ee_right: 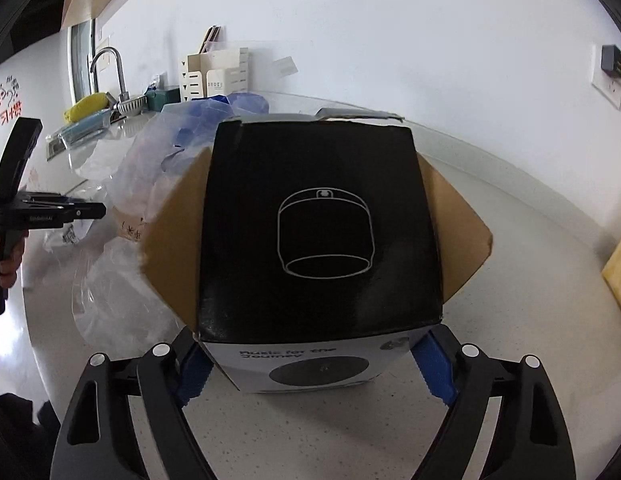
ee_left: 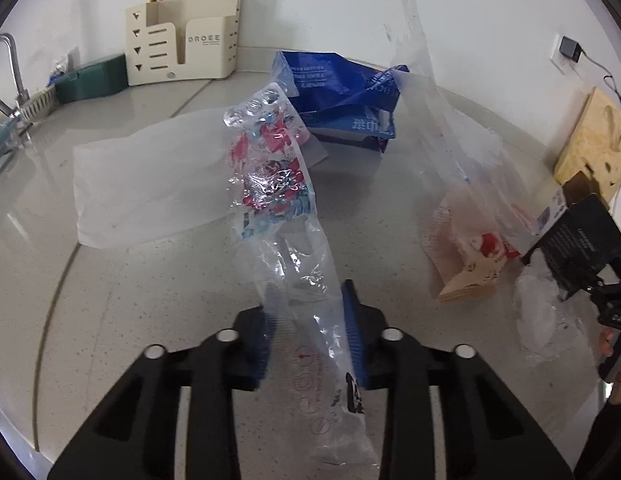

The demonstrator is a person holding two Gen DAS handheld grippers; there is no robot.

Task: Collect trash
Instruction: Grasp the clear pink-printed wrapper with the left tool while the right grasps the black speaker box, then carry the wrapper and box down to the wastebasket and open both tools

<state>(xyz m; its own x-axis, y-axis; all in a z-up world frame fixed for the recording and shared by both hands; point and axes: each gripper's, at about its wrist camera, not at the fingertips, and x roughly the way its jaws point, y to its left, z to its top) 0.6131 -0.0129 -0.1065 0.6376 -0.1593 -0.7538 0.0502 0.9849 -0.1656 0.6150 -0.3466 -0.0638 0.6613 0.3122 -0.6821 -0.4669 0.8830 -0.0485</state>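
Trash in both grips: left gripper (ee_left: 310,336) has its jaws clamped on a limp printed plastic wrapper (ee_left: 276,184) that sticks out ahead of them, and it could slide free; right gripper (ee_right: 314,368) squeezes the black speaker box (ee_right: 318,232) between wide jaws, low edge only, so it may tip forward onto the counter (ee_right: 510,320)

Wrapper (ee_left: 278,184) clear glossy plastic; box (ee_right: 318,228) matt cardboard.
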